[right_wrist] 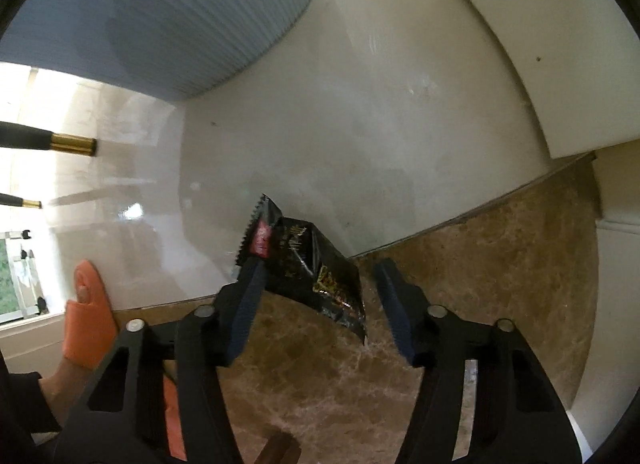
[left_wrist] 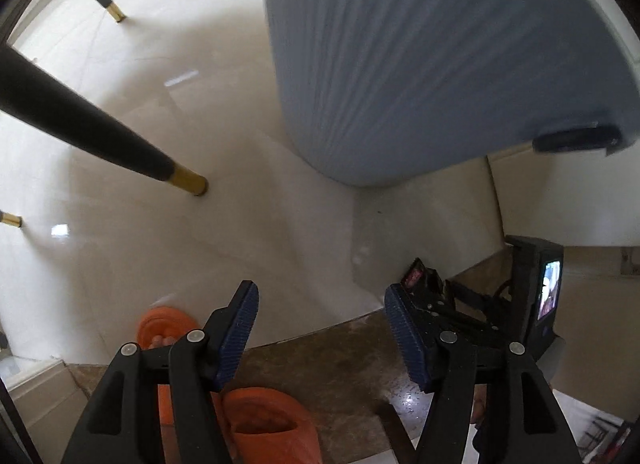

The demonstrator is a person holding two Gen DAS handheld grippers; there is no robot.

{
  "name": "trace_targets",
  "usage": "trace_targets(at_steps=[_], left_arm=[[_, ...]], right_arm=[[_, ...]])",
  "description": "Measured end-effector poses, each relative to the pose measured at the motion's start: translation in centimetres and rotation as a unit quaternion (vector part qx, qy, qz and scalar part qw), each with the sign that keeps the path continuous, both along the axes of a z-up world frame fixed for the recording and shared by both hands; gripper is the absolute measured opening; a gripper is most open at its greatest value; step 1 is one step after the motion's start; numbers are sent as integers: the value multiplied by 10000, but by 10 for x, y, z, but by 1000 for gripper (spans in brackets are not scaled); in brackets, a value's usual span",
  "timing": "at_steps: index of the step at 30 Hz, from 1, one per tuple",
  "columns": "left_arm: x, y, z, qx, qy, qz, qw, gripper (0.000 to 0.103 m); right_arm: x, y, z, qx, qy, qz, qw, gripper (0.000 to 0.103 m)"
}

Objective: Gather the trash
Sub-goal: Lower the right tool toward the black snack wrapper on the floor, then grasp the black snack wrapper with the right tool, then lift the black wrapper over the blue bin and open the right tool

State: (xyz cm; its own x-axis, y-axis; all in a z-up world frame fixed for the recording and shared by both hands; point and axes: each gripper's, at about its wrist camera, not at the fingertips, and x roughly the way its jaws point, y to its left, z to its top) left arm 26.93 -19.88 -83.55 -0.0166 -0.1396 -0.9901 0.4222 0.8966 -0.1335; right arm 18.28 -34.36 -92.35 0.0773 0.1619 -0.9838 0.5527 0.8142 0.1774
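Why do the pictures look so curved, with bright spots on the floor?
Left wrist view: the fisheye lens bends the chair leg and rounds off dark corners; window light glints off the glossy floor, and the blue bin is smeared. Right wrist view: same bending; glare at the left edge, while the black wrapper stays fairly sharp.

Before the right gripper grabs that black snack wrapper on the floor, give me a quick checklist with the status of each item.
1. Black snack wrapper between the right gripper fingers: ok.
2. Pads pressing on the wrapper: not ok, a gap shows on the right side.
3. Left gripper empty: ok.
4. Orange slipper apart from the wrapper: ok.
5. Blue ribbed bin nearby: ok.
6. Bin opening reachable: cannot tell.
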Motion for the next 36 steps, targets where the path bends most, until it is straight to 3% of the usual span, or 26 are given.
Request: trace_targets(at_steps=[5, 12, 14, 19, 24, 30, 36], left_arm=[[1, -10, -23, -136, 4, 29, 9999, 61], [-3, -4, -15, -241, 30, 43, 9997, 61], [-5, -4, -15, -296, -39, 31, 9995, 61], [-11, 5, 6, -552, -107, -43, 9984, 60], [-19, 8, 21, -894, -178, -270, 9955, 60], [-30, 7, 57, -1193, -478, -699, 9892, 60], [-49, 12, 111, -1599, -1213, -1319, 9707, 61]], right_arm=[[10, 6, 4, -309, 174, 282, 9990, 39], [22, 16, 9, -705, 461, 835, 9929, 20], [24, 13, 11, -608, 459, 891, 9931, 14], [28, -4, 19, -312, 453, 699, 9960, 14], [16, -23, 58, -98, 357, 480, 9982, 14], [13, -34, 134, -309, 138, 462, 9984, 14], [5, -50, 210, -543, -242, 188, 9981, 14]])
